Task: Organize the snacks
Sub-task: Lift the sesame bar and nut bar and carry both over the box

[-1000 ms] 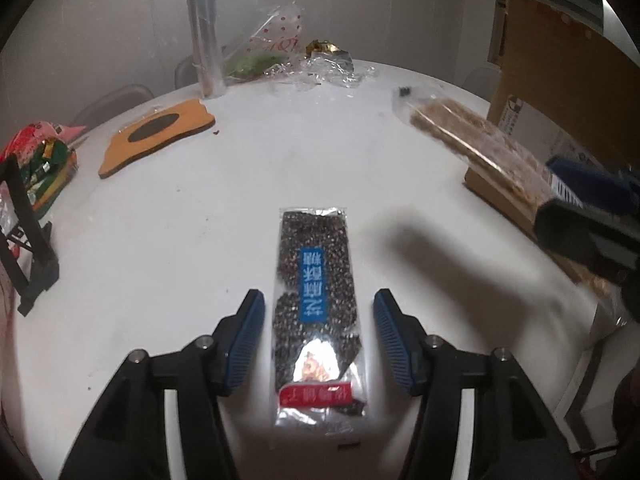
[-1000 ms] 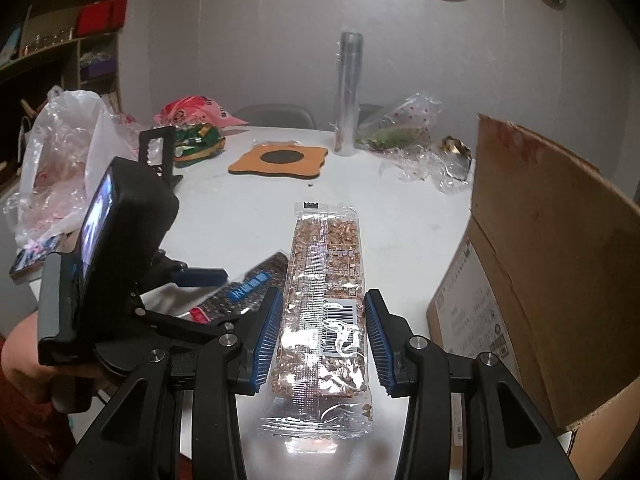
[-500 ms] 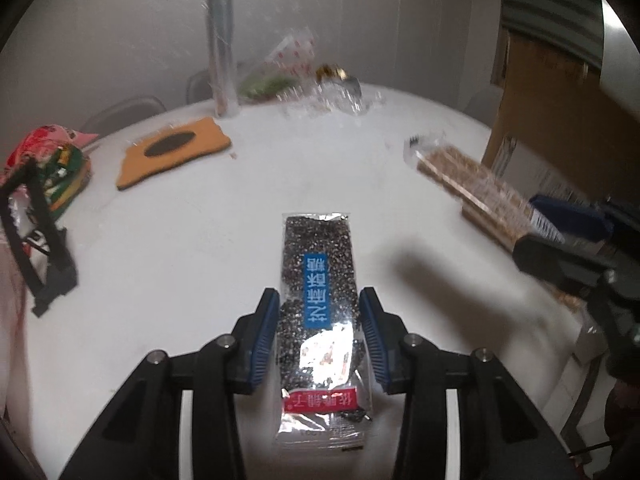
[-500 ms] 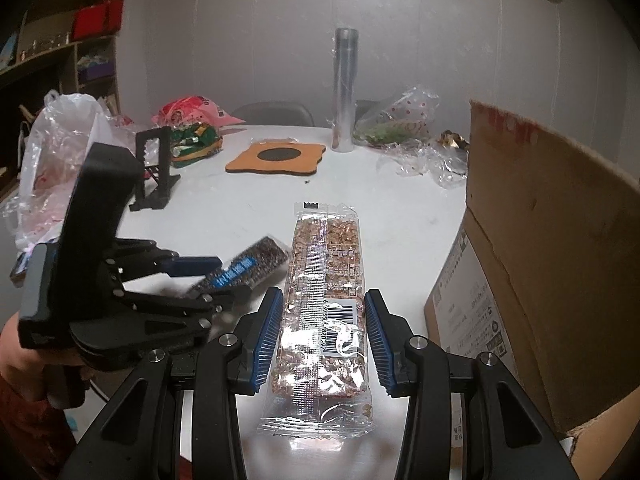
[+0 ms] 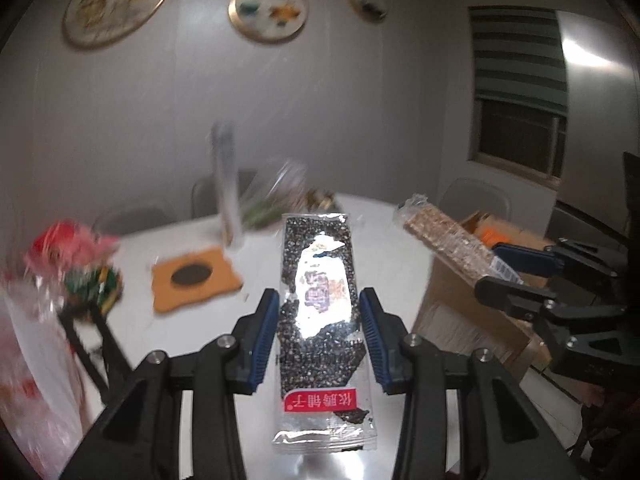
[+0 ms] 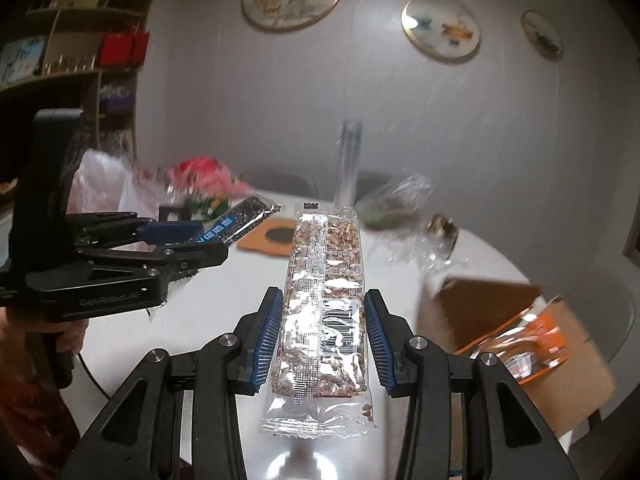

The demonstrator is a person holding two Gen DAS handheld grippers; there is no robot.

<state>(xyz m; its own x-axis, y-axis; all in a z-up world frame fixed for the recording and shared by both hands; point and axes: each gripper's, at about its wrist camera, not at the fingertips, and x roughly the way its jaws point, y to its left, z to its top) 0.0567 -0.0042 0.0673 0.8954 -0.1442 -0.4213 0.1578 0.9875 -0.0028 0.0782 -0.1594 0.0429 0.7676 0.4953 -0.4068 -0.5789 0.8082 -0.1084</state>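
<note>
My left gripper is shut on a clear pack of black sesame candy with a red label, held up above the white table. My right gripper is shut on a clear pack of brown peanut brittle, also lifted. The right gripper and its brittle pack show at the right of the left wrist view, over the open cardboard box. The left gripper and its sesame pack show at the left of the right wrist view. The box holds an orange packet.
On the table stand an orange coaster mat, a tall clear tube, crumpled clear bags, a red and green snack bag and a black stand. A white plastic bag is at the left edge. Chairs stand behind the table.
My left gripper closed on the sesame pack and lifted it off the table. Both grippers rose and tilted up; the right one now looks down into the box.
</note>
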